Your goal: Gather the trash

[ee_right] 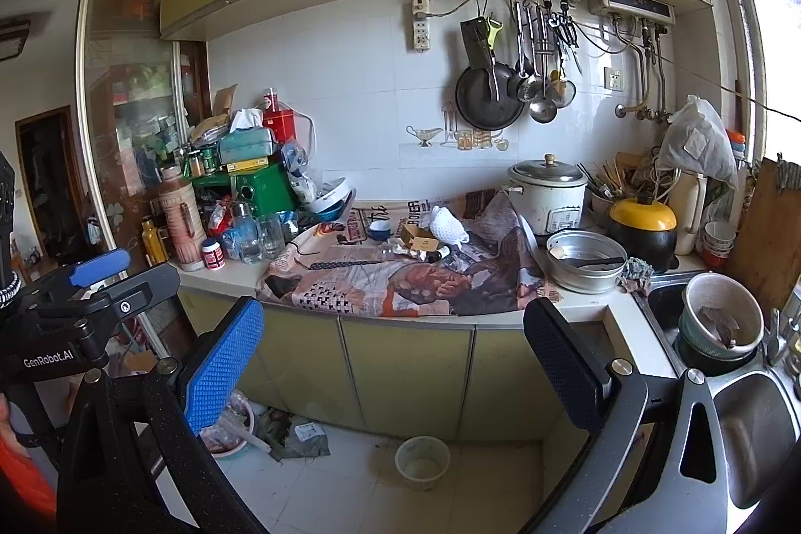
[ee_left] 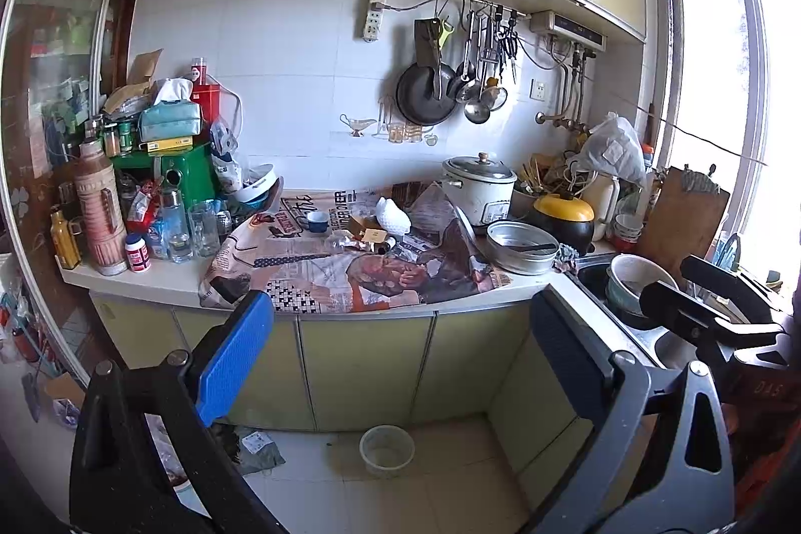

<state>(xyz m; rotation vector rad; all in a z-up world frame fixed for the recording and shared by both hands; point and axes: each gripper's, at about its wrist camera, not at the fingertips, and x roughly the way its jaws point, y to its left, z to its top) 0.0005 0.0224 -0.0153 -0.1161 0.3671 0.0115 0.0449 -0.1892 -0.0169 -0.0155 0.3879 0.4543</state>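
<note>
Blue-padded and black-padded fingers of the left gripper (ee_left: 400, 364) stand spread wide with nothing between them, held back from the worktop (ee_left: 150, 279) and level with the cabinet doors, which suits a survey before any reach. The right gripper (ee_right: 395, 364) hangs just beside it, equally spread and empty. Beyond them, a printed newspaper sheet (ee_left: 350, 274) covers the worktop, probably to catch mess, and the likely trash sits on it near the middle: a small cardboard box (ee_left: 368, 228), crumpled wrappers (ee_left: 345, 242) and a white foam net (ee_left: 393, 213). More litter lies on the floor below the cabinets, a crumpled wrapper (ee_right: 300, 434) and a small bowl (ee_right: 422, 461).
</note>
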